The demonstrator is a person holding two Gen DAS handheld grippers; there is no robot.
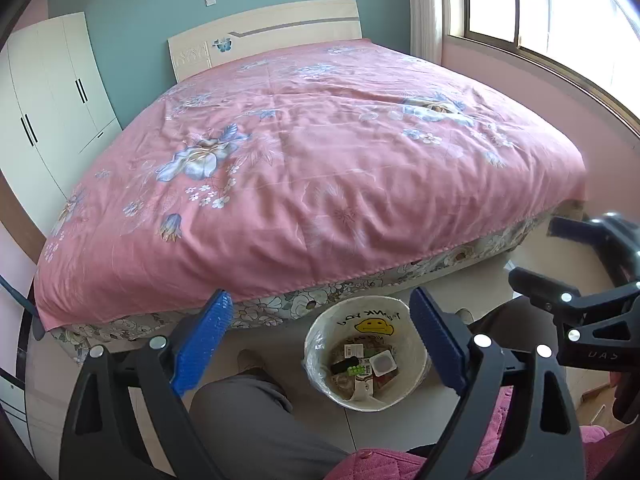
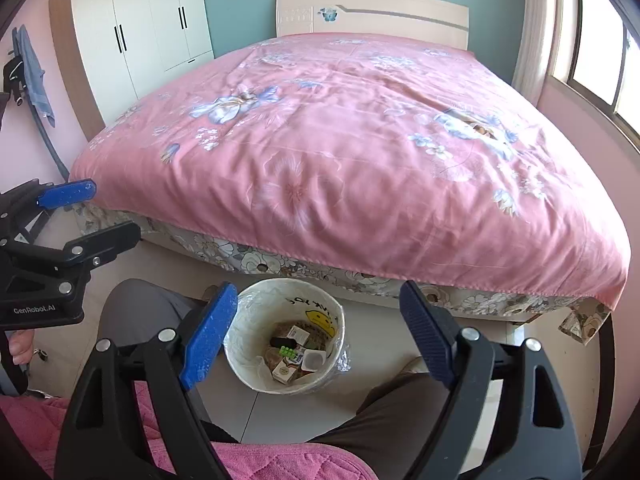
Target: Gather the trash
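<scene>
A round white trash bin [image 1: 414, 380] with a clear liner and a yellow smiley stands on the tiled floor at the foot of the bed. It holds several pieces of trash: a white cup [image 1: 383, 362], a green blister pack [image 1: 358, 369] and a black item [image 1: 343, 366]. My left gripper [image 1: 318, 298] hangs above the bin, open, with nothing between its blue pads. In the right wrist view my right gripper [image 2: 318, 286] is also open and empty above the bin [image 2: 248, 320], beside the left one [image 2: 112, 208].
A wide bed with a pink flowered cover [image 1: 320, 160] fills the room beyond the bin. The person's grey trouser legs [image 1: 248, 412] flank the bin, with a pink quilted garment [image 2: 280, 462] below. A white wardrobe [image 2: 152, 20] stands at the left and a window [image 1: 560, 8] at the right.
</scene>
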